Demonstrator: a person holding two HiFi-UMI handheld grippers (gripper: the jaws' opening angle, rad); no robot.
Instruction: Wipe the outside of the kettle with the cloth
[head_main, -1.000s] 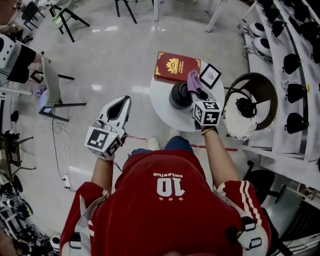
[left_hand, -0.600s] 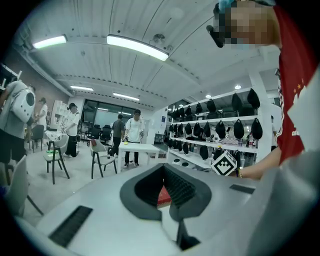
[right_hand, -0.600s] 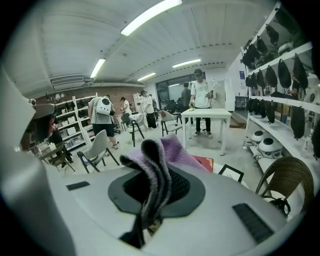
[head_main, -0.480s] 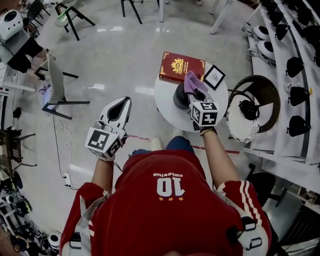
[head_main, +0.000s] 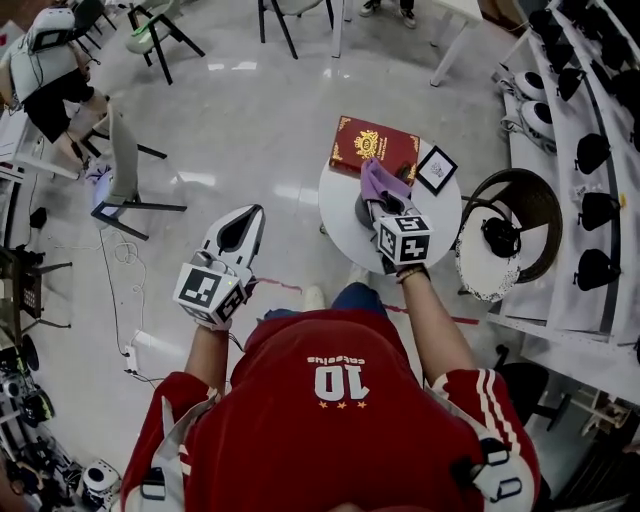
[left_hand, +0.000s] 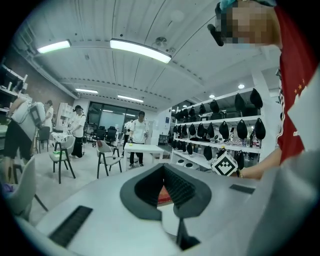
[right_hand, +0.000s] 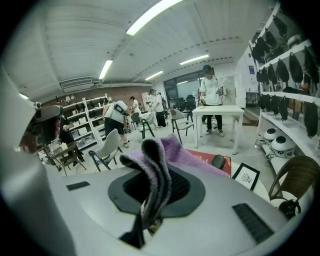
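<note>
Head view: the left gripper (head_main: 245, 222) hangs over the floor at 10 o'clock from the person's chest, well apart from the round table (head_main: 345, 235) at 1 o'clock. The right gripper (head_main: 383, 207) reaches over the table and presses the purple cloth (head_main: 378, 180) onto the dark kettle (head_main: 362, 213), which stands near the table's middle and is mostly covered. A red book (head_main: 375, 148) lies at the table's 12 o'clock edge, and a small framed picture (head_main: 436, 170) at 2 o'clock.

Left gripper view: the left gripper (left_hand: 167, 190) has its jaws brought together with nothing between them. A strip of the book (left_hand: 162, 196) shows through the hollow of the pads.

Right gripper view: the right gripper (right_hand: 150, 190) is clamped on a fold of the cloth (right_hand: 155, 162), which stands up between the jaws and drapes away toward 1 o'clock. The book (right_hand: 206, 156) and the picture (right_hand: 246, 176) lie beyond.
</note>
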